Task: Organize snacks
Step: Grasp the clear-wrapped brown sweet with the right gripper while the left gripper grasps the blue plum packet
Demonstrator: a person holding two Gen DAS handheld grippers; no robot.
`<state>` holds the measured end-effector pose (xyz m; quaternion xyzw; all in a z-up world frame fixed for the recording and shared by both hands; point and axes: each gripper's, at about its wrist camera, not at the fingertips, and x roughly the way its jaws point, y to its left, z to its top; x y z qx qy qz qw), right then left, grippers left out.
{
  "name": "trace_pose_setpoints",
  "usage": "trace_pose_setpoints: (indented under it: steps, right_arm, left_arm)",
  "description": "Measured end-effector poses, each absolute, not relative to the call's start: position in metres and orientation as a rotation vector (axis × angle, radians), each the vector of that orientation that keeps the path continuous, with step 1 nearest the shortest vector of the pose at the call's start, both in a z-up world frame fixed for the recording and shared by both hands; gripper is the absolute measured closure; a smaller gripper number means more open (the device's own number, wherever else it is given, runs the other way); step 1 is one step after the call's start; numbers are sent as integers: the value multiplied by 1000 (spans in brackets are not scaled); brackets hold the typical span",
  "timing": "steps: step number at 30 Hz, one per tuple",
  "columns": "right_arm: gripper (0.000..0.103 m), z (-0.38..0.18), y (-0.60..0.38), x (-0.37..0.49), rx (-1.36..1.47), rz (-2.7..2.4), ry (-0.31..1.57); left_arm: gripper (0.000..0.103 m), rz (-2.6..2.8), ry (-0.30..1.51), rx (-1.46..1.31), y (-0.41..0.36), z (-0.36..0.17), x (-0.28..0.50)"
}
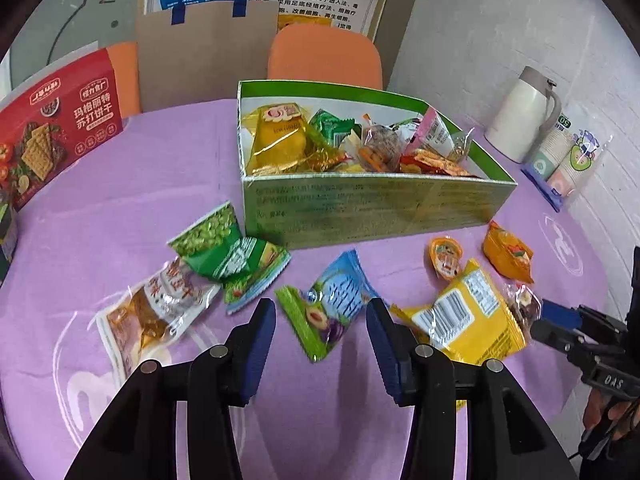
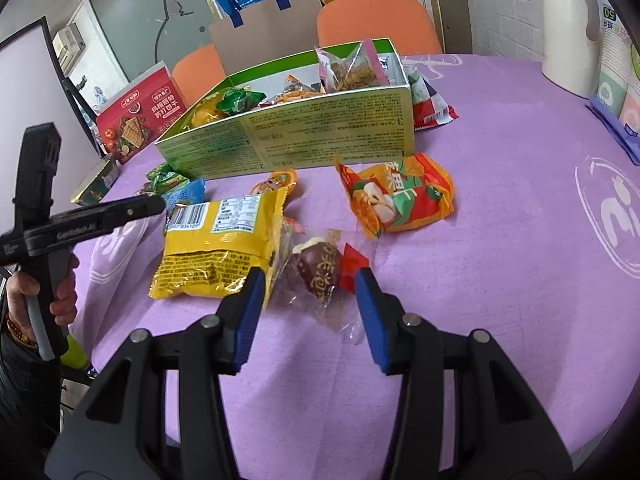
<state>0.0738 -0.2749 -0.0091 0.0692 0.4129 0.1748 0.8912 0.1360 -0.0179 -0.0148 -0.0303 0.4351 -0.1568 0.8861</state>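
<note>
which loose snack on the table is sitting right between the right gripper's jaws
The clear-wrapped brown candy, beside the big yellow packet. The right gripper has open jaws on either side of it; other snacks lie farther off.

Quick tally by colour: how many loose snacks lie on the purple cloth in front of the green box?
Green foil packets: 2
Blue-and-green plum packet: 1
Yellow foil packet: 1
Orange foil packet plus orange jelly cup: 2
Clear plastic wraps with brown contents: 2
Total: 8
</note>
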Motion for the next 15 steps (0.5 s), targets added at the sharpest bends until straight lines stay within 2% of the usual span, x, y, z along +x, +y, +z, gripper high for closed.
trace_pose_setpoints:
  steps: [4, 7, 15]
  right_arm:
    - [54, -10, -274, 76, 150, 355, 864]
    - [54, -12, -273, 78, 145, 355, 863]
    - [54, -11, -279, 81, 158, 358, 868]
  left_arm:
    - [50, -370, 909, -61, -27, -15, 156]
    - [50, -384, 959, -54, -30, -28, 161]
    - [51, -421, 973, -118, -17, -32, 123]
